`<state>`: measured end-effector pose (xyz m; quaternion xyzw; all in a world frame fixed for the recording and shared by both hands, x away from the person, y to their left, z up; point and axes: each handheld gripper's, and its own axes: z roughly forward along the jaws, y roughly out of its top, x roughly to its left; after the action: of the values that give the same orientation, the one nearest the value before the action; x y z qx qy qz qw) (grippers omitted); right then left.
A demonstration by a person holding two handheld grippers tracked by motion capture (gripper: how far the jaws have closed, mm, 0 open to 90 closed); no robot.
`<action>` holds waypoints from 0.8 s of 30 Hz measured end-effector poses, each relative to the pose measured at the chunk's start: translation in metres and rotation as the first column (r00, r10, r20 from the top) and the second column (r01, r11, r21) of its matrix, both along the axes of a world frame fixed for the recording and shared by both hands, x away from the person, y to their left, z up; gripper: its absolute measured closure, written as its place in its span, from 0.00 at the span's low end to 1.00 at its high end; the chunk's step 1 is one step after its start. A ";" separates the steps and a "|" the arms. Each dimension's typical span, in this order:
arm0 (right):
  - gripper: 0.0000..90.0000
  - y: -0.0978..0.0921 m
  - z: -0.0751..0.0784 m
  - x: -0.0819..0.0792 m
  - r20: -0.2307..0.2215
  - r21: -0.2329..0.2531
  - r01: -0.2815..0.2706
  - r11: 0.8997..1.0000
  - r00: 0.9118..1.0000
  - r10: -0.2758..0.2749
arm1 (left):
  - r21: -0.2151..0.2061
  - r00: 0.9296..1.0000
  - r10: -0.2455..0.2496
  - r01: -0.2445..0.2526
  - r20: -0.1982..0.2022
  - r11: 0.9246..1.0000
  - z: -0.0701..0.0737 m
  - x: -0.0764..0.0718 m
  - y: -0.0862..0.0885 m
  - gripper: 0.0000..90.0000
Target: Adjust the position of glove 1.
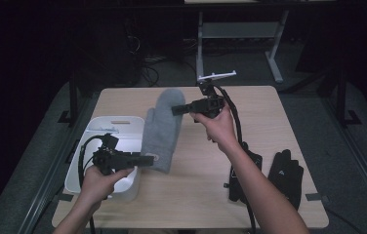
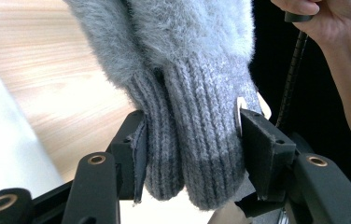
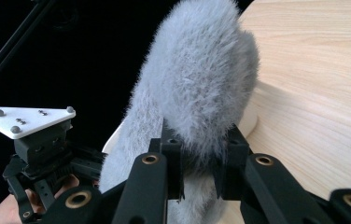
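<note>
Left gripper [image 2: 190,140] clamping grey mitten [image 1: 161,127] cuff, right gripper [image 3: 200,161] pinching fluffy tip, held above table [image 1: 269,107] left edge; could slip free if tugged.

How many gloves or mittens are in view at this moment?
3 can be counted: the grey mitten, held between both grippers beside the white bin, and two black gloves lying on the table's right side, one partly behind the forearm. More could be hidden in the bin.
</note>
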<state>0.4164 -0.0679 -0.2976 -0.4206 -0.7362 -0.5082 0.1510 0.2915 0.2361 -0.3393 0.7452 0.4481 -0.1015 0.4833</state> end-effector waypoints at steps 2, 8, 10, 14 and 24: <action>0.85 0.005 0.002 0.001 0.005 0.003 -0.006 1.000 1.000 0.006 | 0.002 1.000 0.006 -0.006 0.005 1.000 0.002 -0.001 0.005 0.52; 0.85 0.018 0.005 0.003 0.003 0.008 -0.024 1.000 1.000 0.024 | -0.005 0.999 0.032 -0.032 0.007 0.999 0.006 -0.004 0.018 0.52; 0.85 0.023 0.007 0.004 0.004 0.009 -0.031 0.999 1.000 0.031 | -0.009 0.999 0.040 -0.040 0.009 0.999 0.008 -0.005 0.021 0.52; 0.85 0.034 0.009 0.006 0.012 0.011 -0.042 0.999 0.999 0.041 | -0.004 0.999 0.051 -0.051 0.013 0.999 0.009 -0.005 0.031 0.52; 0.85 0.061 0.012 0.009 0.012 0.021 -0.066 0.998 0.998 0.066 | -0.002 0.997 0.080 -0.080 0.020 0.997 0.013 -0.011 0.056 0.52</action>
<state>0.4256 -0.0065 -0.2853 -0.3916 -0.7451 -0.5131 0.1681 0.2807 0.2924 -0.3260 0.7274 0.4728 -0.0748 0.4917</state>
